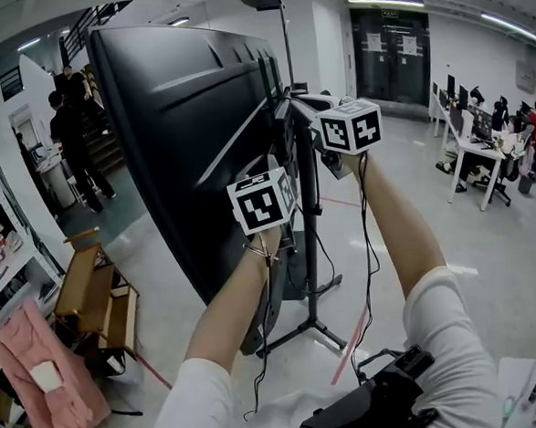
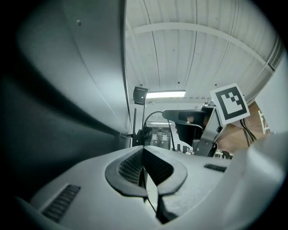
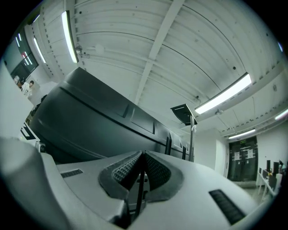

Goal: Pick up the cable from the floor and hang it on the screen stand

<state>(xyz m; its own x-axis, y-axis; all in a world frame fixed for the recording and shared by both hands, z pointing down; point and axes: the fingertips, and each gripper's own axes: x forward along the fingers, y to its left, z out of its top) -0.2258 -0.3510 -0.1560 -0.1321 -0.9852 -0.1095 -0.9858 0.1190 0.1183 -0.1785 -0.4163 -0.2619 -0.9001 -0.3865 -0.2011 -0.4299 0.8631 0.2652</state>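
The black cable (image 1: pixel 368 247) hangs in two strands from my raised grippers down to the floor behind the big black screen (image 1: pixel 181 141). The screen is on a black stand (image 1: pixel 309 251) with splayed legs. My left gripper (image 2: pixel 144 168) is shut on the thin cable (image 2: pixel 151 198), close against the screen's back. My right gripper (image 3: pixel 143 168) is shut on the cable (image 3: pixel 138 193) too, higher up by the top of the stand pole. In the head view the left gripper (image 1: pixel 279 171) sits below and left of the right gripper (image 1: pixel 308 105). Both sets of fingertips are hidden behind the marker cubes there.
Wooden furniture (image 1: pixel 91 294) and a pink cloth (image 1: pixel 41 371) stand at the left. People (image 1: pixel 70 131) stand at the back left, and others sit at desks (image 1: pixel 483 148) on the right. A red tape line (image 1: pixel 350 344) crosses the floor by the stand's legs.
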